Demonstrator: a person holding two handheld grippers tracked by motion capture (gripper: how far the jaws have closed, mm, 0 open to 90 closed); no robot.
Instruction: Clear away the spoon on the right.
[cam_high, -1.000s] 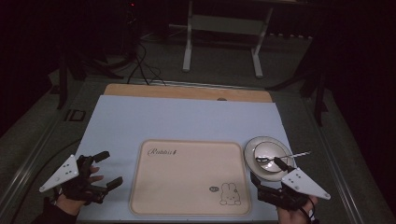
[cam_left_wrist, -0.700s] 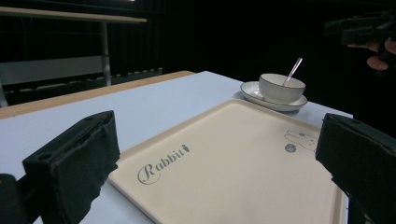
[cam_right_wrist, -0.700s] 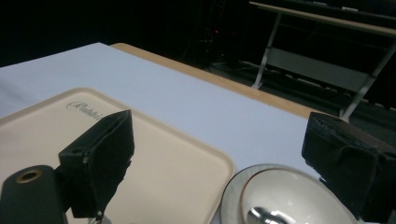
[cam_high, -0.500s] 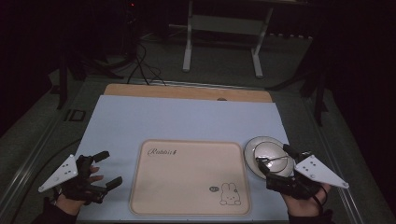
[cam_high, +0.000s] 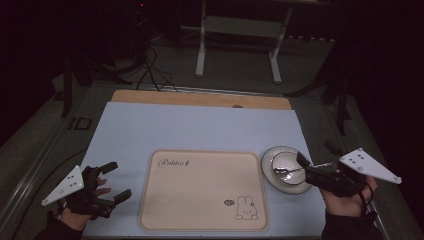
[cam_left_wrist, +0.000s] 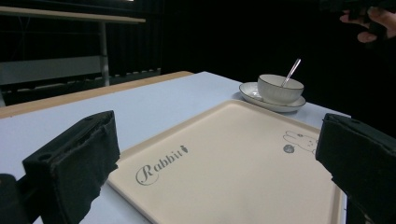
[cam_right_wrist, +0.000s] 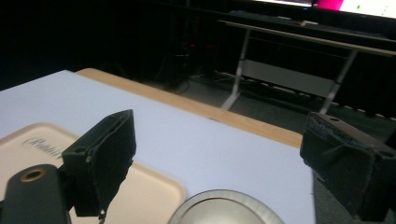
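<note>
A white bowl (cam_high: 286, 168) with a metal spoon (cam_high: 290, 171) in it stands on a saucer (cam_high: 267, 172), just right of a beige tray (cam_high: 200, 200) printed with a rabbit. My right gripper (cam_high: 316, 154) is at the bowl's right side. It is open, with one jaw over the rim and nothing between the jaws. My left gripper (cam_high: 116, 181) rests open at the table's front left, pointing toward the tray. The left gripper view shows the left gripper (cam_left_wrist: 219, 163), the tray (cam_left_wrist: 233, 158), the bowl (cam_left_wrist: 279, 88) and the spoon (cam_left_wrist: 292, 71). The right gripper view shows the right gripper (cam_right_wrist: 224, 163) over the bowl's rim (cam_right_wrist: 224, 196).
A pale blue mat (cam_high: 200, 127) covers the table, with a wooden strip (cam_high: 200, 99) along its far edge. Beyond it are a metal table frame (cam_high: 240, 35) and floor cables (cam_high: 150, 70) in the dark. The person's other hand (cam_left_wrist: 369, 18) shows far off in the left gripper view.
My right gripper has moved right and slightly away from the front edge, turning to point left across the bowl. The left gripper has stayed put.
</note>
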